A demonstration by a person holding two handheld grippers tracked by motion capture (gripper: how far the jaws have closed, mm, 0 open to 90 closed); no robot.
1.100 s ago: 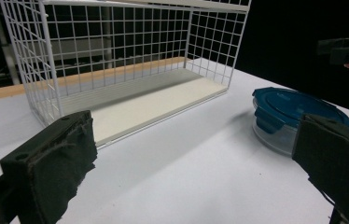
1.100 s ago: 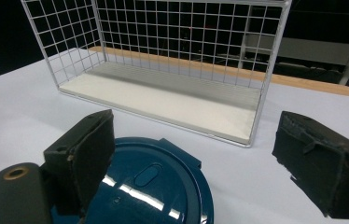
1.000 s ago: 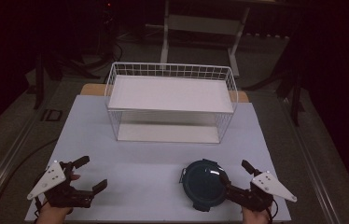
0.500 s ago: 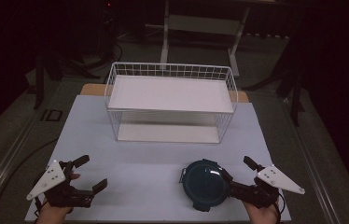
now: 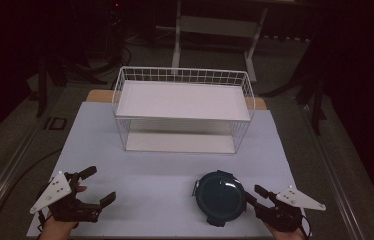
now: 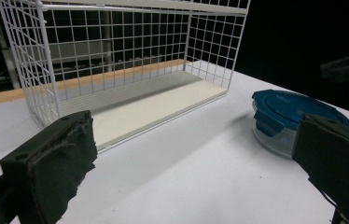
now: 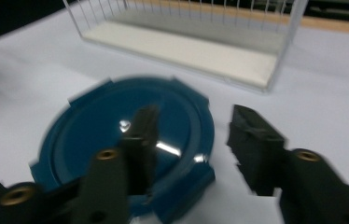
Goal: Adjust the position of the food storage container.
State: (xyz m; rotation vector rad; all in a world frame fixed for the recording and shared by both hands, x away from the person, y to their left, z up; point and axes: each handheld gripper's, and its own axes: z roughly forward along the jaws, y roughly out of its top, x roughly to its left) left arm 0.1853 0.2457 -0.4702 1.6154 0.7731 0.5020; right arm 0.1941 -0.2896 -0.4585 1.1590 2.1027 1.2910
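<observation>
A round container with a dark blue clip lid (image 5: 220, 197) sits on the white table near the front right. My right gripper (image 5: 253, 196) is at its right edge. In the right gripper view the left jaw hovers over the lid (image 7: 116, 135) and the right jaw stands just off the rim. Those jaws have just been closing, and the rim's right edge lies between them with no pad pressing on it. My left gripper (image 5: 100, 185) rests at the front left, wide open and holding nothing (image 6: 196, 177). Its camera sees the container (image 6: 294, 107) off to the right.
A white wire basket shelf (image 5: 182, 107) stands at the middle back of the table, its lower tray open toward me (image 6: 154, 107) (image 7: 186, 46). The white tabletop (image 5: 165, 175) lies between the two grippers. Dark floor and stands surround the table.
The right gripper's jaws have narrowed from wide open, and the hand has shifted slightly toward the container. The left gripper and the container have stayed put.
</observation>
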